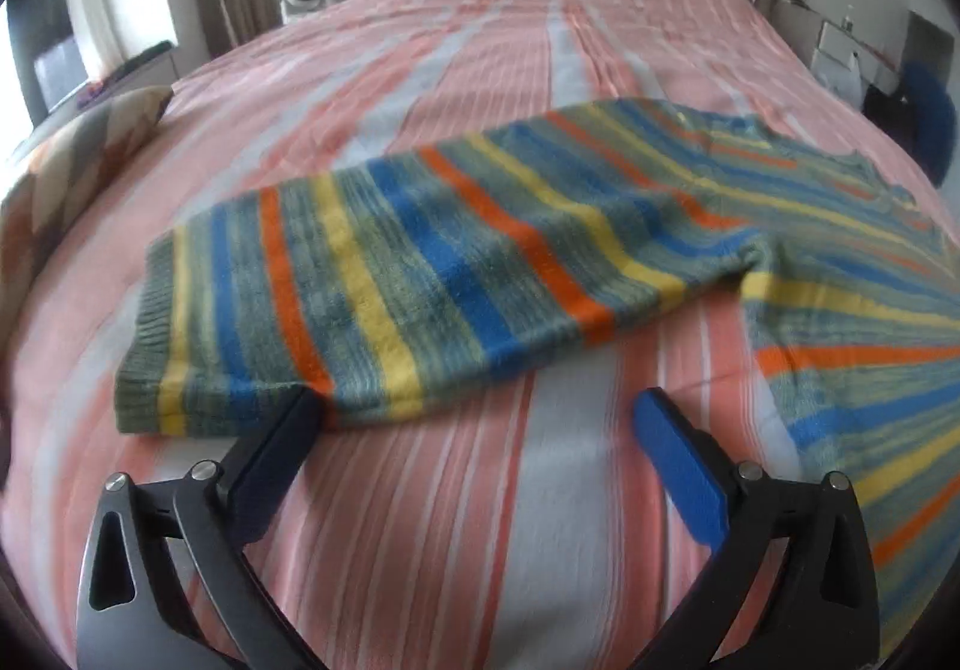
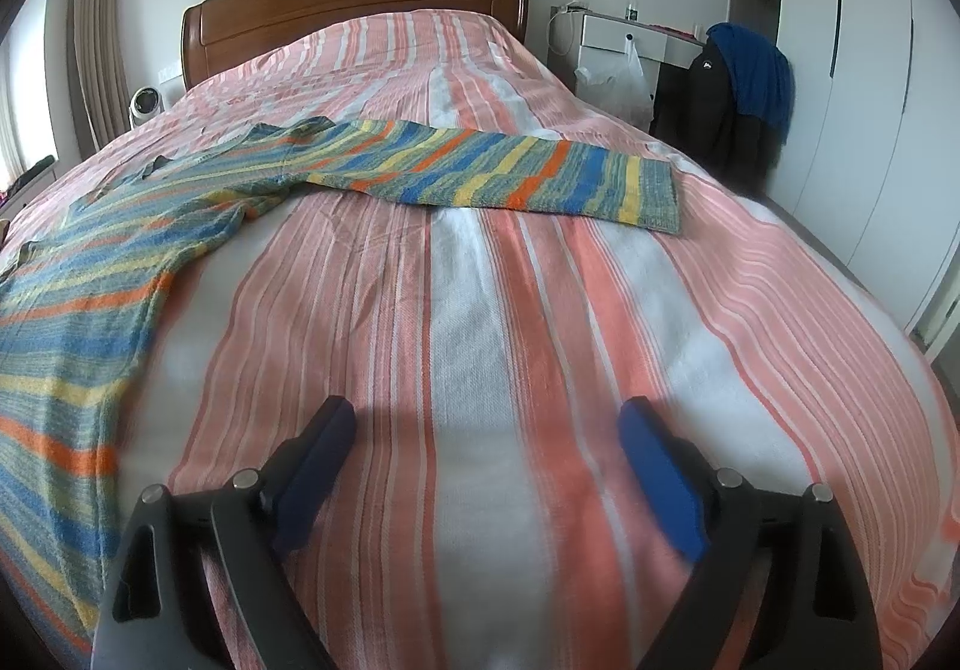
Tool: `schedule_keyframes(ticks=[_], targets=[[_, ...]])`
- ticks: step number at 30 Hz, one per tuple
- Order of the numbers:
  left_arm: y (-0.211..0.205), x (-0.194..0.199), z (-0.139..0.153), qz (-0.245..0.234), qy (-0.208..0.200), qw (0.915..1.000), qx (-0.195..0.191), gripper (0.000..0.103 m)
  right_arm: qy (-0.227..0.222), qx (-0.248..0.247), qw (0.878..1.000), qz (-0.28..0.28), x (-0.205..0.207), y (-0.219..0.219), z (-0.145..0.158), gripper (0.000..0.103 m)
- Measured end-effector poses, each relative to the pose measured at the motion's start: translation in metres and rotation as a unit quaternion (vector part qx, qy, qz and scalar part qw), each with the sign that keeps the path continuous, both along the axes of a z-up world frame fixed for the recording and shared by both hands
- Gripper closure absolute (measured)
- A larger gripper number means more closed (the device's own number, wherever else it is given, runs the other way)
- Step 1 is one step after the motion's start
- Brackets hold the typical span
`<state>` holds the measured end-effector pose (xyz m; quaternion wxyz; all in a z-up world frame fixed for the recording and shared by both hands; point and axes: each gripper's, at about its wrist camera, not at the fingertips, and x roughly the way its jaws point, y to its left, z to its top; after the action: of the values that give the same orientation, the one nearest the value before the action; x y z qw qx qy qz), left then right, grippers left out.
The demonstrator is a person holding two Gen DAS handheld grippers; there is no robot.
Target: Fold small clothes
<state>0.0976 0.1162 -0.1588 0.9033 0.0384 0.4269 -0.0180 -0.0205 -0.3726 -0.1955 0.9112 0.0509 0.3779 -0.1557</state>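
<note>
A striped knit sweater in green, blue, yellow and orange lies spread on the bed. In the left wrist view its left sleeve (image 1: pixel 384 280) stretches out flat to the left, with the body at the right edge. My left gripper (image 1: pixel 477 400) is open and empty, just in front of the sleeve's near edge, its left fingertip touching the cuff end. In the right wrist view the sweater's other sleeve (image 2: pixel 510 172) lies across the bed, well ahead of my right gripper (image 2: pixel 486 409), which is open, empty and low over the bedspread.
The bed has a pink and white striped bedspread (image 2: pixel 480 310) and a wooden headboard (image 2: pixel 354 3). A patterned cushion (image 1: pixel 72 159) lies at the left edge. A nightstand with a plastic bag (image 2: pixel 618 81) and a chair draped with dark clothes (image 2: pixel 738 87) stand at the right.
</note>
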Motion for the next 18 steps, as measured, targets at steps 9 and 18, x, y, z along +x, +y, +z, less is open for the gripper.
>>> schedule_keyframes(ticks=[9, 18], targets=[[-0.0049, 0.0008, 0.0003, 0.001, -0.008, 0.9999, 0.014, 0.0, -0.005, -0.007, 1.0, -0.002, -0.0002, 0.0006, -0.0012, 0.013], [-0.0047, -0.0012, 0.0002, 0.001, -0.008, 0.9999, 0.014, 0.0, -0.011, -0.013, 1.0, -0.003, -0.001, 0.0024, -0.0023, 0.012]])
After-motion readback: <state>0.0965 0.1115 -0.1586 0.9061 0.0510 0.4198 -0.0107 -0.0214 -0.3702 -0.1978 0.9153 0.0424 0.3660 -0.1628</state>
